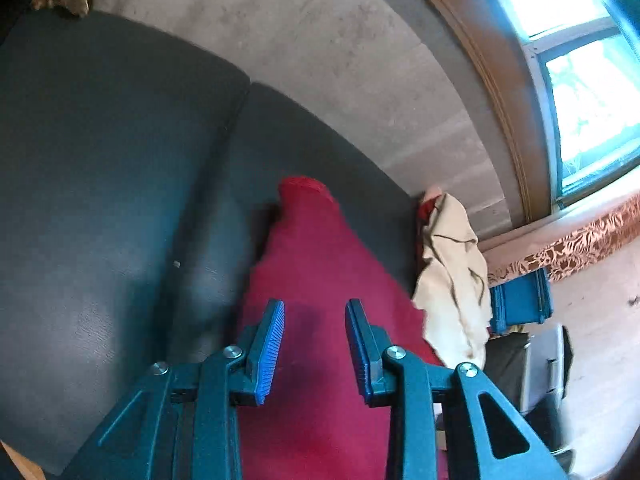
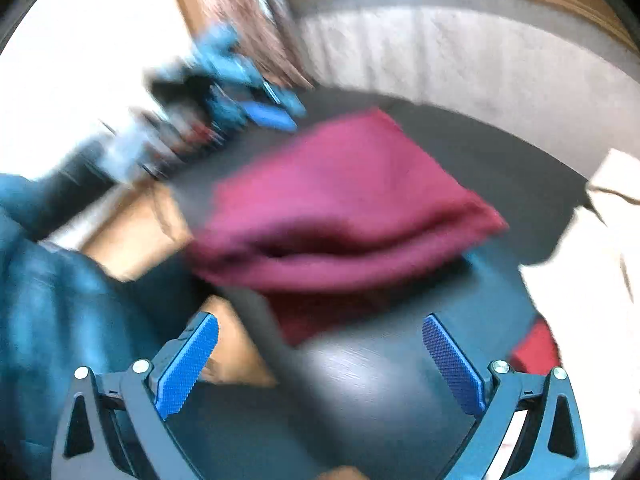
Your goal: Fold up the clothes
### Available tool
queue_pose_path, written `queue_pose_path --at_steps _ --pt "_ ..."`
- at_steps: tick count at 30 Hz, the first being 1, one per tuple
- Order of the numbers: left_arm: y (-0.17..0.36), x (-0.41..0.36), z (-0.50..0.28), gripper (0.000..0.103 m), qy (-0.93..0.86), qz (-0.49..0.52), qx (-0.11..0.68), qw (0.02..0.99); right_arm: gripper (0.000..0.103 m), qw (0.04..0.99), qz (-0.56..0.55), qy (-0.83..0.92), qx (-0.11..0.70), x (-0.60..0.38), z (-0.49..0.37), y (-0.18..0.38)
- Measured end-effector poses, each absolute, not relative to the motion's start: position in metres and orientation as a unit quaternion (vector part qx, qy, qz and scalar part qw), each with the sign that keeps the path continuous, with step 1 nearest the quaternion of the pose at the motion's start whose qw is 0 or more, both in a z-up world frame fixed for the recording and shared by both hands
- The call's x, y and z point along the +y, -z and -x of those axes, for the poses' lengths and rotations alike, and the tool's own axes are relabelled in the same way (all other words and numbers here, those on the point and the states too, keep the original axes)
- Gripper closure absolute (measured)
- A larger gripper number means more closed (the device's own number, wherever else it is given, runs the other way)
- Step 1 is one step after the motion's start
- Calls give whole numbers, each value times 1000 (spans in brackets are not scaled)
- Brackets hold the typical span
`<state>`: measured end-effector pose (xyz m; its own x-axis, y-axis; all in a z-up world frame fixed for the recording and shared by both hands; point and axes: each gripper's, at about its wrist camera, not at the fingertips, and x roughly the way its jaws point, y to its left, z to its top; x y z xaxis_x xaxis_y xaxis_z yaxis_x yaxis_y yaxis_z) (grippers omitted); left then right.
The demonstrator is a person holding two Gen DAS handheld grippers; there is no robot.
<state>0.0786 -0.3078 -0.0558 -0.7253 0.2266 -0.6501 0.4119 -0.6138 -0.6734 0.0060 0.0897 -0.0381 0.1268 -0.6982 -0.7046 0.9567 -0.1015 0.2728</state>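
Observation:
A dark red garment (image 1: 320, 272) lies folded on the dark grey mat (image 1: 100, 160). In the right wrist view it (image 2: 340, 208) shows as a doubled-over bundle with a thick folded edge facing me. My left gripper (image 1: 315, 350) hovers over the near part of the red garment with its jaws partly open and nothing between them. It also shows, blurred, at the far left of the right wrist view (image 2: 264, 108), beside the garment's far corner. My right gripper (image 2: 320, 364) is wide open and empty, just in front of the garment's near edge.
A cream garment (image 1: 452, 276) is heaped at the mat's right end, with a bit of red cloth (image 1: 426, 206) behind it; it shows at the right in the right wrist view (image 2: 592, 264). A concrete wall (image 1: 340, 60), a window (image 1: 580, 60) and blue crates (image 1: 520, 300) lie beyond.

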Motion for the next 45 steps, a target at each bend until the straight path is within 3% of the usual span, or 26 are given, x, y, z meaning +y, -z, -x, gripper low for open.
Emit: queue_pose_path --at_steps 4,6,13,14,16,17,20,22,27,39,41,43,45 --pt "70 -299 -77 73 829 -343 441 27 0 694 -437 564 97 44 -9 36" --pt "71 -288 -68 73 836 -333 436 10 0 695 -472 533 101 20 -14 53" --pt "81 -229 -12 73 854 -384 342 -83 0 669 -555 494 27 9 -18 124" --pt "87 -223 -5 76 850 -401 328 -89 2 653 -566 504 11 17 -13 132" --pt "95 -219 -2 85 856 -402 313 -90 24 639 -570 515 -29 33 -6 136" --pt "96 -222 -2 86 853 -399 323 -94 25 632 -572 521 -49 41 -3 138" --pt "97 -231 -5 85 843 -390 354 -106 15 613 -571 537 -96 58 3 138" --pt "98 -233 -7 85 843 -384 360 -109 0 612 -554 555 -99 61 -1 122" --pt "92 -230 -14 80 854 -361 361 -101 0 590 -501 609 -174 74 18 93" --pt "87 -247 -61 77 865 -317 380 -87 0 448 -550 668 -225 53 82 127" --pt "86 -247 -70 77 870 -313 372 -84 16 440 -552 670 -229 59 87 134" --pt "83 -248 -78 77 874 -308 366 -85 77 417 -561 686 -199 52 86 136" --pt "80 -248 -87 75 878 -310 353 -96 79 408 -566 696 -171 43 82 129"
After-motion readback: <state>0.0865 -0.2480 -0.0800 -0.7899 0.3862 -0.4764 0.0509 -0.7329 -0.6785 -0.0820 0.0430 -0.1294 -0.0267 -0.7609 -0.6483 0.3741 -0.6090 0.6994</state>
